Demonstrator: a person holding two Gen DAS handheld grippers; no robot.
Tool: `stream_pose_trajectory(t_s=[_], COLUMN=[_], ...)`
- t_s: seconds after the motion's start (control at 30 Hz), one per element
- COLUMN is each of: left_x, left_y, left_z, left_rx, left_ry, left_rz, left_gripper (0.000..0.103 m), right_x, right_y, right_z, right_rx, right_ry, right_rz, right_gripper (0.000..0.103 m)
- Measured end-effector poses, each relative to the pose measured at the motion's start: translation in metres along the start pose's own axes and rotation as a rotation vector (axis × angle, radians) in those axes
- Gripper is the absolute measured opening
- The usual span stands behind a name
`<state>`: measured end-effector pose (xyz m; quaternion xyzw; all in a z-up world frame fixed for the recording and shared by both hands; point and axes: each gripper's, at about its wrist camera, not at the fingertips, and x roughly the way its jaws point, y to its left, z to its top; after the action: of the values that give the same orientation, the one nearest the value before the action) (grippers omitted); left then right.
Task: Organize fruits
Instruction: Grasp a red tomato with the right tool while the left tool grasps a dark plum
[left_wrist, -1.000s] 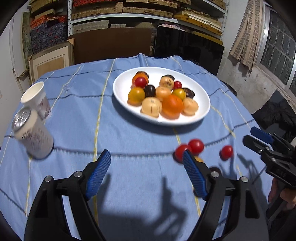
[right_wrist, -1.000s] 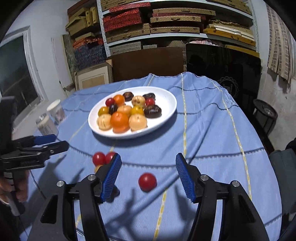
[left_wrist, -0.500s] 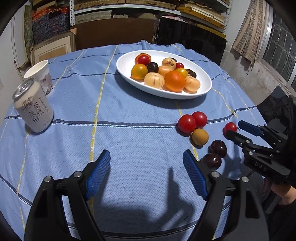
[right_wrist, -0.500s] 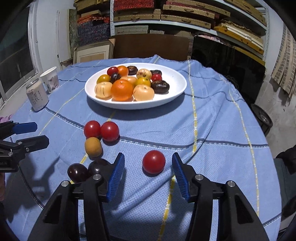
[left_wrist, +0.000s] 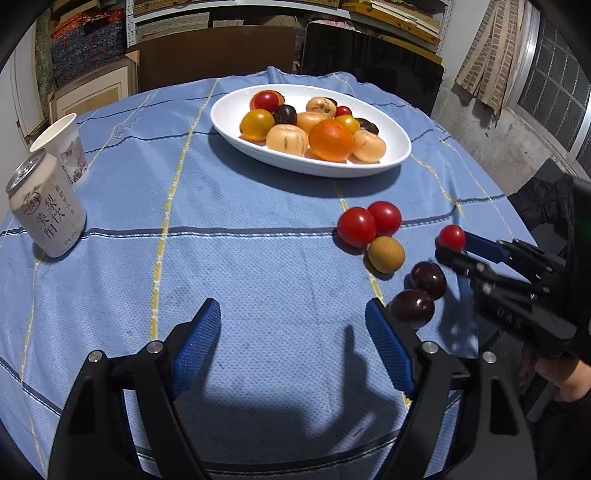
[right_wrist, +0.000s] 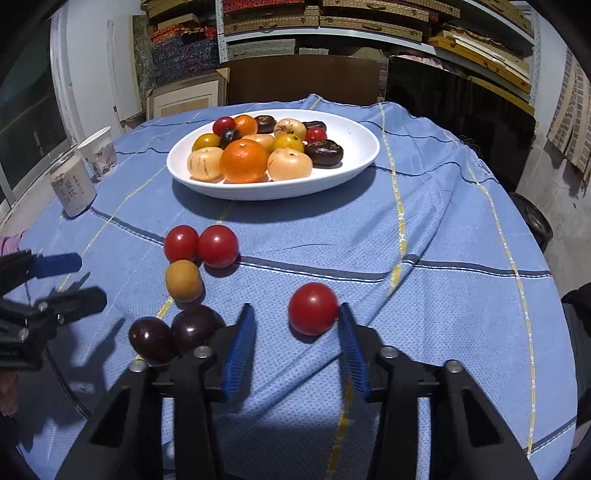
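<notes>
Change: the right hand-held gripper (right_wrist: 295, 325) has just been closing and has dropped toward the cloth since a second ago; the lone red tomato (right_wrist: 313, 308) now sits between its blue pads. The right pad touches it, the left pad still shows a gap.
Meaning: the pick-up looks nearly made but not yet firm; the likely destination is the white plate (right_wrist: 364, 155).
Left hand-held gripper: (left_wrist: 291, 343) wide open, nothing in it, lower and nearer the bench than before, with bare cloth between its pads.
Loose fruit: two red tomatoes (right_wrist: 201, 244), a yellow-brown fruit (right_wrist: 183, 280) and two dark plums (right_wrist: 173, 334) lie in a cluster just left of the held tomato.
Surface: round bench under a blue striped tablecloth (right_wrist: 443, 236); a can (left_wrist: 46, 210) and paper cup (left_wrist: 64, 147) stand at its left edge.
Room: shelves of boxes (right_wrist: 332, 18) behind.
</notes>
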<state>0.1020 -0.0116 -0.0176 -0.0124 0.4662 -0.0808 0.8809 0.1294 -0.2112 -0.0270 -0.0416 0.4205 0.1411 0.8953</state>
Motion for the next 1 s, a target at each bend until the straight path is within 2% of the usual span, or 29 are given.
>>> stream_pose_trajectory(t_s=[0.1,0.5,0.57,0.73,0.87,0.9,0.93,1.0], left_x=[0.001,0.0,0.0,0.004,0.012,0.015,0.017,0.02], left_y=[-0.004,-0.031,-0.036,-0.055,-0.068,-0.07,-0.071,-0.074], left_z=[-0.002,-0.01,-0.011,-0.013,-0.012,-0.012,-0.012,-0.01], left_rx=[0.006,0.07,0.085,0.146,0.185,0.191,0.196,0.203], left_ry=[0.006,0.014,0.014,0.026,0.035,0.035,0.037,0.026], left_rz=[-0.006,-0.026,-0.032,-0.06,-0.09,-0.089,-0.089,-0.079], left_gripper=[0.079,0.08,0.08,0.08,0.08,0.078,0.07,0.066], right_x=[0.004,0.007,0.008,0.01,0.011,0.012,0.012,0.012], right_y=[-0.008,-0.022,-0.022,-0.011,0.0,0.001,-0.001,-0.004], right_z=[-0.001,-0.002,-0.001,0.002,0.003,0.004,0.003,0.004], right_rx=[0.038,0.134,0.136,0.096,0.044,0.041,0.046,0.06], right_ry=[0.018,0.007,0.007,0.01,0.021,0.021,0.02,0.018], right_rz=[0.026,0.109,0.113,0.108,0.064,0.058,0.059,0.061], right_gripper=[0.028,0.029,0.031,0.049,0.054,0.055,0.055,0.055])
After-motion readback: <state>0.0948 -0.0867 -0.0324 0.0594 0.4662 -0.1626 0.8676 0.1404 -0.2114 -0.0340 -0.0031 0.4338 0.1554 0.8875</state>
